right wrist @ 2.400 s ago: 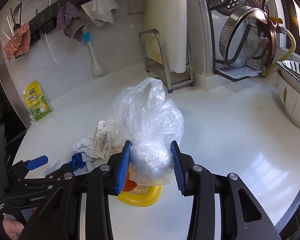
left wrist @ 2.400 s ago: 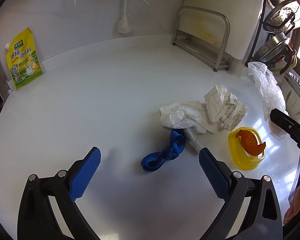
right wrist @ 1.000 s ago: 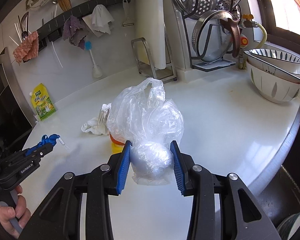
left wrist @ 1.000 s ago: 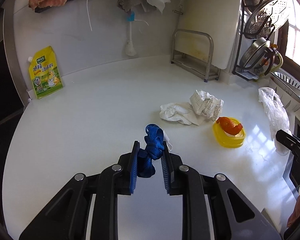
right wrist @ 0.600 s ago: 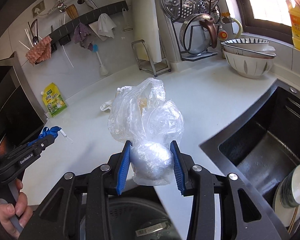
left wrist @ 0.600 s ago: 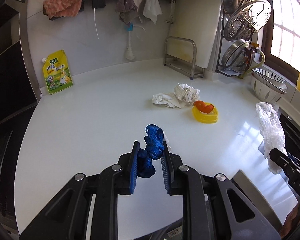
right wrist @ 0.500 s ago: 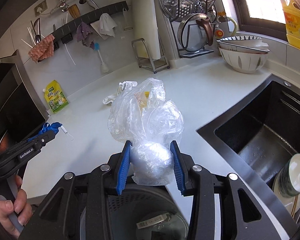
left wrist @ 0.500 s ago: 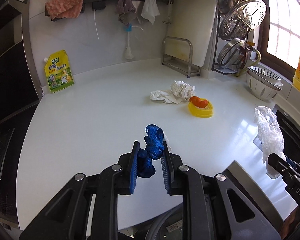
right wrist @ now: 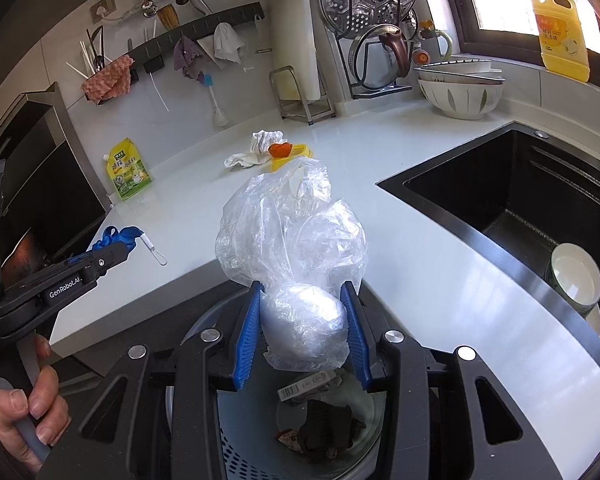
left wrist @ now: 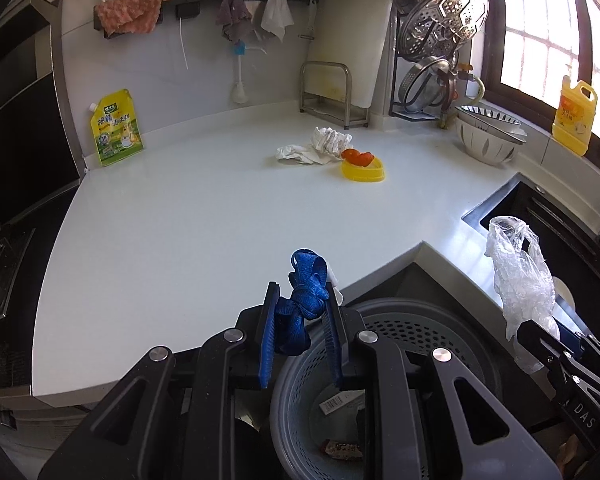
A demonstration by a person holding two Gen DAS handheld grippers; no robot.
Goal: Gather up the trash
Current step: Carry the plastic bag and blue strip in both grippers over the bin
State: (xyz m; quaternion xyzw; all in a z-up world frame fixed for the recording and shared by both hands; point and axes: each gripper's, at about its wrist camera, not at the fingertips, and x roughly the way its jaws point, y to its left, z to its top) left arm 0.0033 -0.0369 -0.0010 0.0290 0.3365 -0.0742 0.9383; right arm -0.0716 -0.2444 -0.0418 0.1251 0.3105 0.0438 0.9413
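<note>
The left gripper (left wrist: 300, 332) is clamped on a knotted blue strap (left wrist: 302, 300), with both blue pads (left wrist: 269, 336) pressed against the lower part of the knot and the upper loops rising clear above the fingertips. A small white piece shows at the strap's right side, against the right finger. Directly below and slightly right of this gripper stands a grey perforated bin (left wrist: 400, 332), its open mouth under the fingers; labelled scraps lie at the bottom. The right gripper (right wrist: 303, 332) is clamped on a crumpled clear plastic bag (right wrist: 296, 236), the pads (right wrist: 247, 340) squeezing its bunched lower end while the loose bulk billows above the fingertips. The same bin (right wrist: 236, 452) sits straight beneath this gripper, holding a barcoded scrap and dark refuse. In the left wrist view the right gripper and its bag (left wrist: 520, 276) appear to the right of the left gripper, over the bin's far side. In the right wrist view the left gripper (right wrist: 112, 254) appears to the left, with the holder's hand (right wrist: 24, 412) on its grip. Ahead of both grippers, well apart on the white counter (left wrist: 188, 220), lie crumpled white paper (left wrist: 316, 146) and a yellow dish (left wrist: 364, 170) holding an orange peel (left wrist: 357, 157), the paper touching the dish. A dark sink (right wrist: 512, 208) lies to the right of the right gripper.
</note>
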